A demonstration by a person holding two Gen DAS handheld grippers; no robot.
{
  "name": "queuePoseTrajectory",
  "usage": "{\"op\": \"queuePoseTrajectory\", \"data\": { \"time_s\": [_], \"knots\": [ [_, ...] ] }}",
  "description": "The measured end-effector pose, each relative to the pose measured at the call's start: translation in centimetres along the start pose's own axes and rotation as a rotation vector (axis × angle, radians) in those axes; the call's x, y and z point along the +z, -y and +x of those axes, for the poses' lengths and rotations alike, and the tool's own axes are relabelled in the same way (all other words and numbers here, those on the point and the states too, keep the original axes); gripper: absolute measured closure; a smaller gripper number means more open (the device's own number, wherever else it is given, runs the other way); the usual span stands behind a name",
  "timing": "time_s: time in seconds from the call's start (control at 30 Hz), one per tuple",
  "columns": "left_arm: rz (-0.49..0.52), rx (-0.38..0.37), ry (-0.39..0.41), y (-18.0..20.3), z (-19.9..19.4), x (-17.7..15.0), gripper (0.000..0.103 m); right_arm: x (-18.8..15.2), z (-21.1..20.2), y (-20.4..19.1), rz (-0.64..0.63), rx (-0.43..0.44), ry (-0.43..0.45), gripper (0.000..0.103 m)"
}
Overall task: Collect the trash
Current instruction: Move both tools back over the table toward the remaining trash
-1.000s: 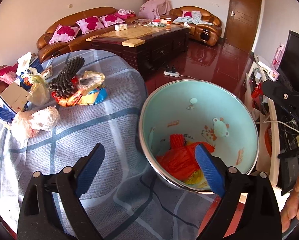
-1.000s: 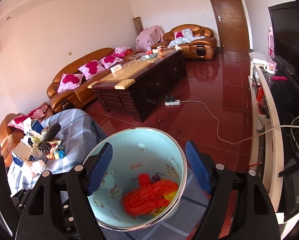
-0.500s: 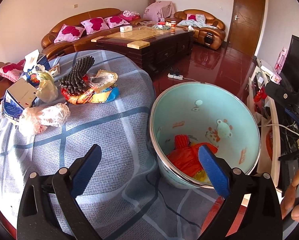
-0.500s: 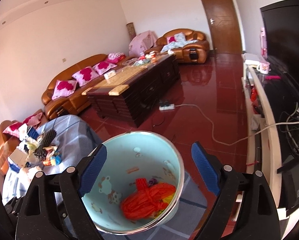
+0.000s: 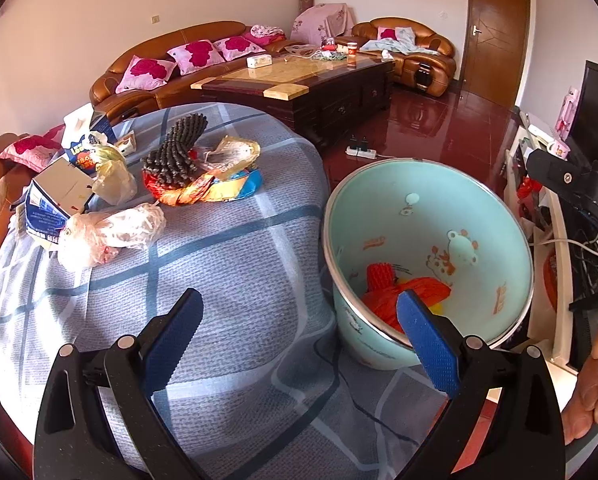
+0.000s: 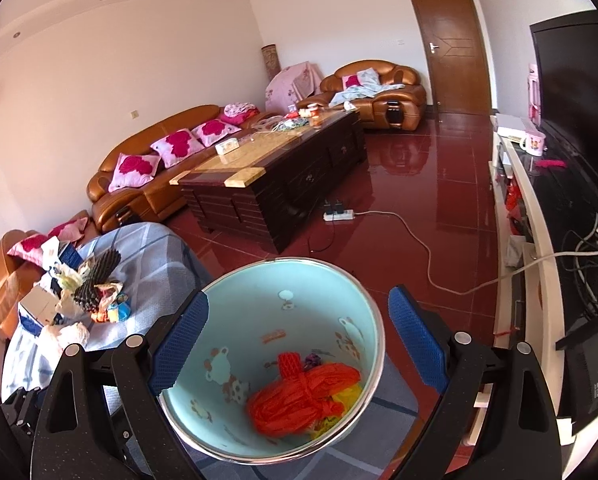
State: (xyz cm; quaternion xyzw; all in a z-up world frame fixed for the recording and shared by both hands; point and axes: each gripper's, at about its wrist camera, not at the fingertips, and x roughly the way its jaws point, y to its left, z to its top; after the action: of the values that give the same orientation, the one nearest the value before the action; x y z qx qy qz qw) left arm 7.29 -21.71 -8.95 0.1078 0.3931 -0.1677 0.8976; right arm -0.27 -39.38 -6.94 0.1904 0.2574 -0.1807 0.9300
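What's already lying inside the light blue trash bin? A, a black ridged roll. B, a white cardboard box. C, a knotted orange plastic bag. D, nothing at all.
C: a knotted orange plastic bag lies at the bottom of the light blue trash bin, with some yellow scraps beside it.

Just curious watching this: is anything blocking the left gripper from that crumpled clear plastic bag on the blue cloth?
Nothing visible does. Only bare checked cloth lies between the open left gripper and the plastic bag.
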Motion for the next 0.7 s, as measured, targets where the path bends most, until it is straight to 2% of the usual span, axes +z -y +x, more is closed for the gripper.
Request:
{"op": "queuePoseTrajectory", "data": {
  "time_s": [0.43, 0.6, 0.7],
  "knots": [
    [-0.084, 0.051, -0.011, -5.7, -0.6, -1.4, 0.007, -0.8, -0.2, -3.4, -0.076, 0.063, -0.024, 0.015],
    [-0.140, 0.076, -0.018, -8.9, -0.6, -2.0, 0.007, -1.4, 0.0, -5.6, -0.110, 0.108, -0.049, 0.020],
    [-0.175, 0.092, -0.018, -10.8, -0.7, -2.4, 0.007, -1.9, 0.5, -7.0, -0.143, 0.132, -0.073, 0.027]
  ]
}}
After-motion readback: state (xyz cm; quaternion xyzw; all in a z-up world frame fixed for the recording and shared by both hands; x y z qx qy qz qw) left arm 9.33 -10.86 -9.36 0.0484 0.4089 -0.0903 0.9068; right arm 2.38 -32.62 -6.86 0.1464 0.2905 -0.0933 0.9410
